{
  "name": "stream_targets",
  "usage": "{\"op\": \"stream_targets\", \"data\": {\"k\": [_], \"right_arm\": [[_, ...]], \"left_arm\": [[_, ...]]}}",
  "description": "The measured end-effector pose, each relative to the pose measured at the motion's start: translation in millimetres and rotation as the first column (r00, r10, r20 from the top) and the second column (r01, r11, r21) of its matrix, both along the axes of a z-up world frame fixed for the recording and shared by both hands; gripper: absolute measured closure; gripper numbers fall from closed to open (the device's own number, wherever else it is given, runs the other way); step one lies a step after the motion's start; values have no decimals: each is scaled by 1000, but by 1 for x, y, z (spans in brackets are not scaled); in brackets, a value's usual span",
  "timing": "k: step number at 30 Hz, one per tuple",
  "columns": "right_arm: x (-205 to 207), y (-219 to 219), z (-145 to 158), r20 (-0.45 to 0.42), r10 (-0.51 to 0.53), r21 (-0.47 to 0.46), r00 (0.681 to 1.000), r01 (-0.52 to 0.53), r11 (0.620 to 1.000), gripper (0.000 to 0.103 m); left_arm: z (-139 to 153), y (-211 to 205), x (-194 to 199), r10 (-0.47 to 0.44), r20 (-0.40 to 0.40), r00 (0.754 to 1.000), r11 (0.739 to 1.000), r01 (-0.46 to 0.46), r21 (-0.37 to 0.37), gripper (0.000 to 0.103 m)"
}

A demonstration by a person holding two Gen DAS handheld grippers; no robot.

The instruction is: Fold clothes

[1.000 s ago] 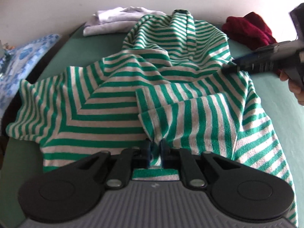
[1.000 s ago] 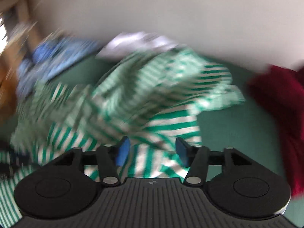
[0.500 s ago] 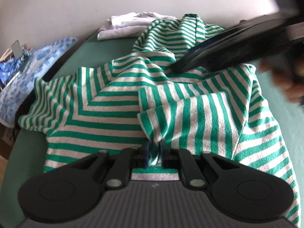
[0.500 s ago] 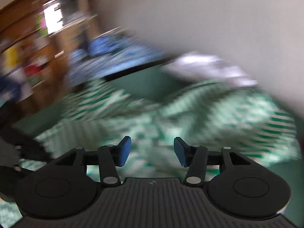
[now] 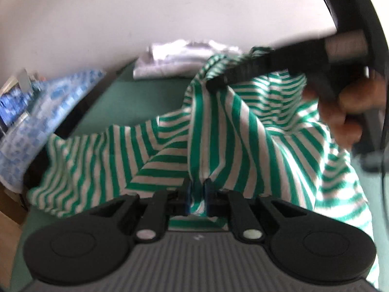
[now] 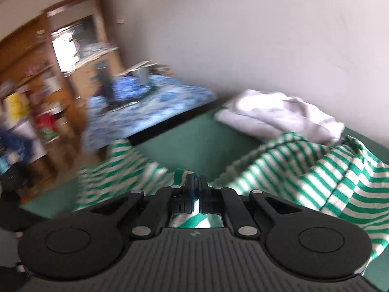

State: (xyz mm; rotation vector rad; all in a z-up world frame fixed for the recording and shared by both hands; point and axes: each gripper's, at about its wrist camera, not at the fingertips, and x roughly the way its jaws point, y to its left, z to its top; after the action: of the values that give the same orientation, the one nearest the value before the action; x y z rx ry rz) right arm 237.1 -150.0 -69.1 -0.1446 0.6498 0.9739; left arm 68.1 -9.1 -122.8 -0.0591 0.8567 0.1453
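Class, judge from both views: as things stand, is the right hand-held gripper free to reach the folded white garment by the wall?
Probably not yet: the right hand-held gripper is shut on the striped shirt, though the white garment lies uncovered just beyond.

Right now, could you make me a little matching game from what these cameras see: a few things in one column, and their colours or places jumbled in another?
Things:
1. shirt
2. folded pile by the wall
3. table top
4. left hand-held gripper

Descriptions:
A. plain green
B. white
C. green and white stripes
D. pinching the striped cloth

Pairs: 1-C, 2-B, 3-A, 4-D
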Motion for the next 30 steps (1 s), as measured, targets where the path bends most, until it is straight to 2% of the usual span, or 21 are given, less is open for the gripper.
{"op": "stream_targets", "data": {"k": [2, 5, 6, 7, 9, 10, 11, 12, 13, 15, 16, 17, 18, 19, 21, 25, 27, 28, 29, 30], "right_arm": [[4, 6, -19, -7, -40, -25, 999, 40, 999, 100], [3, 3, -41, -18, -91, -44, 996, 90, 995, 92], [0, -14, -33, -16, -109, -25, 994, 109, 994, 81], [-3, -30, -25, -15, -128, -6, 992, 128, 992, 77], [-11, -64, -10, 16, -155, 5, 988, 155, 988, 76], [-15, -83, -5, 48, -144, -30, 988, 146, 989, 74], [-18, -102, -3, 51, -124, -62, 991, 127, 990, 63], [-21, -122, 0, 54, -104, -95, 993, 109, 990, 53], [-22, -135, 0, 50, -81, -143, 996, 87, 986, 50], [-22, -148, -11, 47, -43, -236, 998, 53, 970, 51], [-22, -152, -18, 50, -35, -270, 998, 47, 962, 54], [-20, -153, -25, 48, -38, -298, 998, 51, 953, 78], [-20, -153, -28, 52, -43, -306, 998, 57, 950, 94], [-22, -155, -26, 68, -47, -293, 997, 65, 954, 99], [-23, -160, -17, 122, -83, -243, 989, 111, 964, 99], [-9, -168, -21, 138, -170, -236, 976, 199, 951, 99], [-11, -160, -36, 163, -138, -312, 977, 184, 932, 93], [-16, -157, -40, 207, -124, -341, 970, 190, 920, 90], [-25, -157, -35, 260, -134, -338, 956, 220, 915, 84], [-35, -159, -27, 296, -165, -314, 941, 258, 914, 82]], "left_arm": [[-9, 10, 5, -12, -14, 1000, 999, 11, -40, 92], [0, 16, -6, -45, -9, 999, 998, 45, -53, 92], [6, 17, -15, -58, 2, 998, 997, 58, -41, 91], [13, 16, -27, -74, 22, 997, 997, 74, -9, 87], [24, 14, -54, -99, 42, 994, 994, 97, 45, 84], [28, 11, -67, -114, 43, 993, 993, 112, 49, 90], [30, 8, -78, -132, 37, 991, 991, 131, 30, 93], [32, 4, -89, -151, 31, 988, 989, 151, 11, 94], [32, -2, -98, -179, 23, 984, 984, 179, 3, 90], [27, -29, -110, -249, -2, 969, 966, 248, 66, 74], [23, -43, -115, -275, -15, 961, 955, 275, 109, 76], [20, -54, -117, -294, -25, 955, 948, 295, 121, 76], [19, -62, -118, -310, -31, 950, 944, 312, 104, 76], [17, -71, -120, -327, -37, 944, 940, 329, 87, 77], [17, -88, -121, -374, -31, 927, 927, 375, 2, 77], [8, -126, -125, -464, -40, 885, 885, 460, -72, 75], [-1, -137, -129, -477, -80, 875, 878, 470, -92, 75], [-3, -140, -133, -482, -91, 872, 876, 476, -79, 76], [-1, -140, -139, -485, -91, 870, 874, 481, -63, 77], [1, -138, -145, -488, -96, 868, 873, 483, -70, 76]]}}
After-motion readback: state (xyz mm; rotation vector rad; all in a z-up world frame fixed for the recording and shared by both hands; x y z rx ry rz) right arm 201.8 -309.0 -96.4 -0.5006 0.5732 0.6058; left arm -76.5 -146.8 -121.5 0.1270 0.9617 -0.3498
